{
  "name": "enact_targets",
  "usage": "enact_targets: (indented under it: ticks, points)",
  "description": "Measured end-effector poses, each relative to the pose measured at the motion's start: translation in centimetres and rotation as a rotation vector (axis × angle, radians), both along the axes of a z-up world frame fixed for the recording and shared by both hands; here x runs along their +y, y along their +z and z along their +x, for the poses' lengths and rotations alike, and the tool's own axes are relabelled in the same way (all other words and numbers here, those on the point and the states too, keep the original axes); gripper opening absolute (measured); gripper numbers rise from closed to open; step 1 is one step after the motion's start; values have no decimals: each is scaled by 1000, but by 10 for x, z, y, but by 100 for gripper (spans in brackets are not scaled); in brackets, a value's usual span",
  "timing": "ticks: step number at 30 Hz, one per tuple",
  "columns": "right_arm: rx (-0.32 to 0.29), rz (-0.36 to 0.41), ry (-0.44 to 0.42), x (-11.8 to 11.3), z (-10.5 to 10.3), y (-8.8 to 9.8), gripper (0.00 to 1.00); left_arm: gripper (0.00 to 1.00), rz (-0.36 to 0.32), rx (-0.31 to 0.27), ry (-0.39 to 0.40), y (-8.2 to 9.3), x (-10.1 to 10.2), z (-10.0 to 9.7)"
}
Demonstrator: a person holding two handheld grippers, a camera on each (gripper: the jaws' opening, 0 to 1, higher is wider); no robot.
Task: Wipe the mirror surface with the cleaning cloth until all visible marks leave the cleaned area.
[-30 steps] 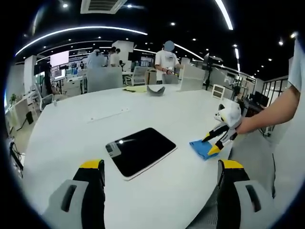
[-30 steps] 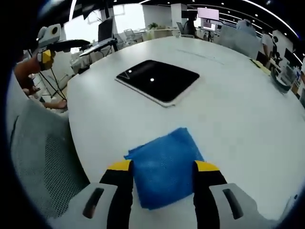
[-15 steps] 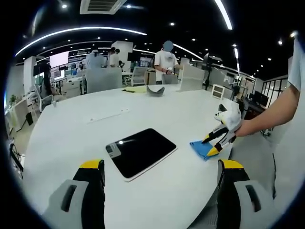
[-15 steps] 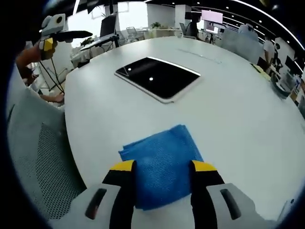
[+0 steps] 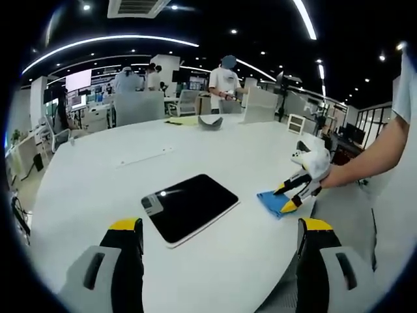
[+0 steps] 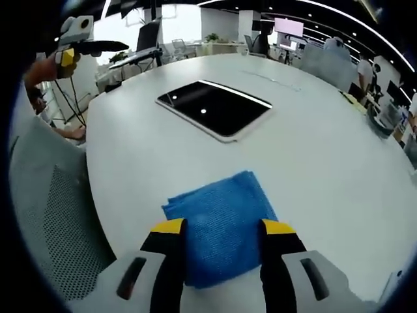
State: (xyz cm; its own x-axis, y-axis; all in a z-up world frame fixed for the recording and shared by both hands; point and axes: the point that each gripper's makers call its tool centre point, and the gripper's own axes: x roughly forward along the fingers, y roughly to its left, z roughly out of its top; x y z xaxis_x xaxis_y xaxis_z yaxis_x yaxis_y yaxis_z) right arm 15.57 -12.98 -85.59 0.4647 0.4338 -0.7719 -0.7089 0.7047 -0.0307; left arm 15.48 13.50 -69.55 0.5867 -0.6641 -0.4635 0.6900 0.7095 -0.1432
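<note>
A white table (image 5: 215, 147) is carrying the mirror (image 5: 189, 206), a dark rounded slab with a pale rim lying flat near the table's near edge, and the blue cloth (image 6: 221, 225), which is lying flat well apart from the mirror, close to the table edge. In the right gripper view the right gripper (image 6: 217, 228) is hanging low over the cloth with its jaws standing apart, one yellow-tipped jaw at each side of the cloth; whether the tips are touching the fabric cannot be told. In the left gripper view the same gripper (image 5: 290, 196) is reaching in from the right in a person's hand (image 5: 317, 166), its tips at the cloth (image 5: 273, 203). The left gripper (image 5: 220, 225) is hovering above the table with its jaws wide apart and nothing between them, the mirror lying ahead of it. In the right gripper view the mirror (image 6: 214, 108) is lying beyond the cloth. People are standing at desks in the office behind.
</note>
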Motion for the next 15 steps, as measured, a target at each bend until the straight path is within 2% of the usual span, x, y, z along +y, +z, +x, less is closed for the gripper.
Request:
enact_targets:
  ticks: [10,15]
  points:
    - [-4,6,-25,0,2,1,40,99,3,-19,18,3,3,4]
    - [-16,5,-10,4,0,1,32,99,-9,-19,24,5,4,5]
